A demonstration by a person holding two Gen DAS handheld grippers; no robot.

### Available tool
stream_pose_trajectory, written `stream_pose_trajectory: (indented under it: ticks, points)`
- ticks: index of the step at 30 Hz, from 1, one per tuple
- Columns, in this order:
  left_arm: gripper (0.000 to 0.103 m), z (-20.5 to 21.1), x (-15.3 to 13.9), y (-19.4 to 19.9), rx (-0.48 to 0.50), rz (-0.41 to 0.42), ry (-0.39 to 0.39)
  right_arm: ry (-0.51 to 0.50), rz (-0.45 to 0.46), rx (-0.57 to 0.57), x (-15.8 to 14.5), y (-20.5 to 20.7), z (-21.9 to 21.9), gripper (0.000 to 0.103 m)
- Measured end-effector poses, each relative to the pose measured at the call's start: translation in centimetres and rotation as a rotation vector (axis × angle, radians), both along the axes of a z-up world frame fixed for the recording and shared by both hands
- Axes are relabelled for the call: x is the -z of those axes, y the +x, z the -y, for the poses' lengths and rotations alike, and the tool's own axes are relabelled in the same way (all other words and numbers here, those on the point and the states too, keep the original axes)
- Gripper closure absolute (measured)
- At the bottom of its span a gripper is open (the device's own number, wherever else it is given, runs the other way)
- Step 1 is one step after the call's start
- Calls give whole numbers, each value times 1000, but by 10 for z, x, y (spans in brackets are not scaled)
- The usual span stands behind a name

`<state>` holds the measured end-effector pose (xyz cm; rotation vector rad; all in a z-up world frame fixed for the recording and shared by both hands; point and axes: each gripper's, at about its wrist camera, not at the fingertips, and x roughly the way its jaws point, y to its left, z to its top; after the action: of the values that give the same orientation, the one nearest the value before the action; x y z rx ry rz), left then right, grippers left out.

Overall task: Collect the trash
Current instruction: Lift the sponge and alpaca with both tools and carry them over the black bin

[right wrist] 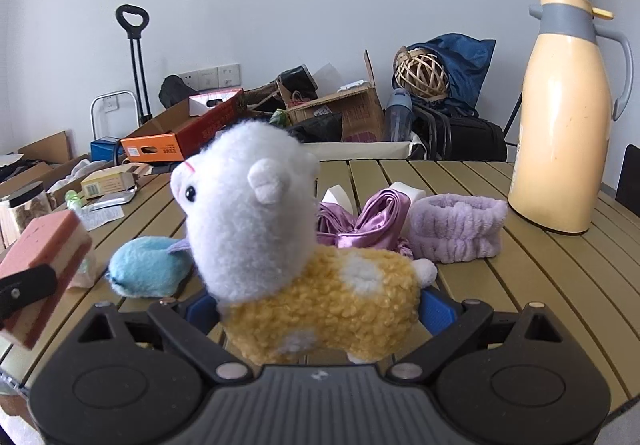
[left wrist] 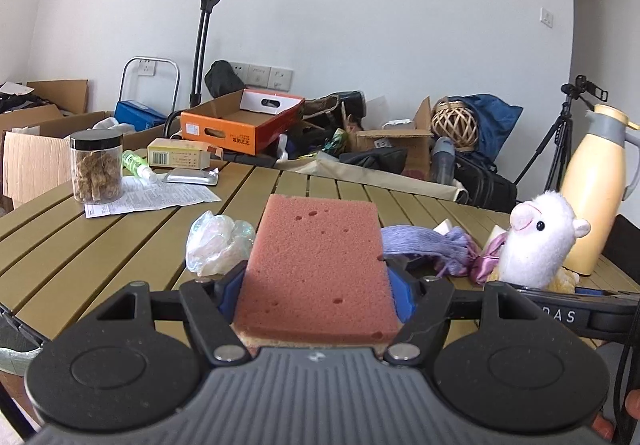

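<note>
My left gripper (left wrist: 318, 285) is shut on a pink sponge (left wrist: 316, 265) with a yellow underside and holds it above the slatted table (left wrist: 120, 245); the sponge also shows at the left of the right wrist view (right wrist: 44, 257). A crumpled clear plastic wrapper (left wrist: 218, 243) lies just left of the sponge. My right gripper (right wrist: 320, 309) is shut on a plush alpaca (right wrist: 320, 297) with a white head and yellow body; the alpaca also shows in the left wrist view (left wrist: 536, 241).
On the table are a snack jar (left wrist: 96, 169), a paper leaflet (left wrist: 156, 197), a foil pack (left wrist: 190, 177), a small carton (left wrist: 180, 155), a blue plush (right wrist: 148, 269), purple satin cloth (right wrist: 372, 221), a lilac headband (right wrist: 456, 227) and a cream thermos (right wrist: 564, 117). Boxes and bags crowd the floor behind.
</note>
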<state>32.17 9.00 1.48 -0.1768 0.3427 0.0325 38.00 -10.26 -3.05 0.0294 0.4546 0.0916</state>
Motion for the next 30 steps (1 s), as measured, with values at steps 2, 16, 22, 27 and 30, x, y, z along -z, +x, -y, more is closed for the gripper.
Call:
stream_pose_trajectory:
  ticks: [2, 16, 22, 27, 30]
  points:
    - [33, 3, -1, -10, 9, 15, 2, -8, 10, -12, -3, -14, 1, 5]
    - [33, 22, 18, -93, 87, 28, 24, 4, 47, -80, -14, -112, 21, 5]
    - [33, 26, 25, -122, 107, 30, 37, 13, 37, -89, -10, -143, 34, 5]
    - [33, 31, 32, -140, 119, 12, 44, 14, 19, -91, -3, -163, 41, 5]
    - [33, 35, 36, -149, 127, 4, 48, 1, 9, -90, 3, -175, 44, 5]
